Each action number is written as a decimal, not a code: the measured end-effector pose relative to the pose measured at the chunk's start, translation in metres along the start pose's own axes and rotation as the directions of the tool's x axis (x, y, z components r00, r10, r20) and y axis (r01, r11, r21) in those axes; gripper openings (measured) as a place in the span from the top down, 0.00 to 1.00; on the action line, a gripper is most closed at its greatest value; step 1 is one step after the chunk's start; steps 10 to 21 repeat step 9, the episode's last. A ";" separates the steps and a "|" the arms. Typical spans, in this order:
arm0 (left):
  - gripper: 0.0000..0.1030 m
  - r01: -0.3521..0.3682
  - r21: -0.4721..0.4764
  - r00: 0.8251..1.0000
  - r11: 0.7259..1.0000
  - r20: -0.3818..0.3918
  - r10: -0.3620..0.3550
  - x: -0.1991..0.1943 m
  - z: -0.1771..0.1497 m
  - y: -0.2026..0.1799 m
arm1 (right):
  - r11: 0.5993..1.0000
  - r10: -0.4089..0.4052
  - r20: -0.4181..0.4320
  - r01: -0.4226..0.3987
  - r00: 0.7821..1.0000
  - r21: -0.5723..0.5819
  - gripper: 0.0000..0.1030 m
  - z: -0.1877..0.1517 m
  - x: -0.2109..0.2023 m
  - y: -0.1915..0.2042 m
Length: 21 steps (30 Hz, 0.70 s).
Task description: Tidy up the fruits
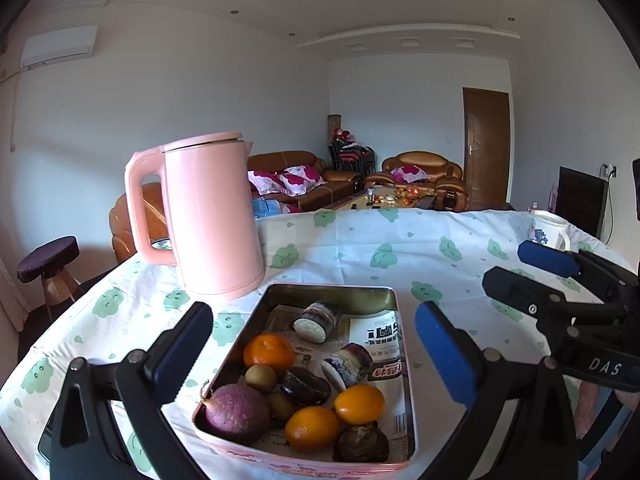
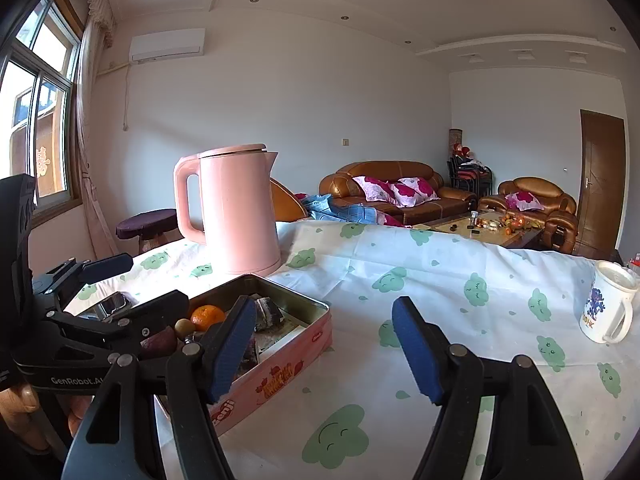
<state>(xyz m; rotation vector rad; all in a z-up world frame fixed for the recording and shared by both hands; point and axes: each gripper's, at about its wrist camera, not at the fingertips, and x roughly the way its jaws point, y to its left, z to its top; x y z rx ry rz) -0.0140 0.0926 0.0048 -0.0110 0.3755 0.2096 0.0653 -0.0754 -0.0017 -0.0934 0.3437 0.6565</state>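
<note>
**2 wide grippers beside a full tin of fruit**

All the fruit that shows lies inside the tin (image 1: 394,308), a pink-sided rectangular box on the clouded tablecloth (image 1: 440,264), just in front of the pink kettle (image 1: 212,216). In it, the left wrist view shows 1 mandarin (image 1: 269,354), 2 smaller orange fruits (image 1: 359,403) toward the near end, a purple sweet potato (image 1: 236,412) in the near left corner, 2 small tan round fruits (image 1: 260,378), several dark chestnut-like pieces (image 1: 306,386) and 2 cut sugarcane-like stubs (image 1: 316,322), all mixed together over printed paper. No fruit lies loose on the cloth in either view.

The left gripper (image 1: 314,344) hangs over the tin with its jaws wide apart and nothing between them. The right gripper (image 2: 324,344) is just to the tin's right, above bare cloth, also spread wide and empty. A white mug (image 2: 608,304) stands well apart at the far right.

As for progress, the scene fits 2 readings: fruit gathered into the tin, so the organizing is at or near its end; or a mixed tin waiting to be sorted by kind or moved out. No second container for sorting shows, so the pictures cannot settle which.
</note>
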 end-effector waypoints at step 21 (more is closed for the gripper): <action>0.00 0.001 0.011 1.000 1.000 -0.002 -0.001 0.000 -0.001 -0.004 | 1.000 -0.002 -0.011 0.002 1.000 0.000 0.30 -0.004 0.000 -0.002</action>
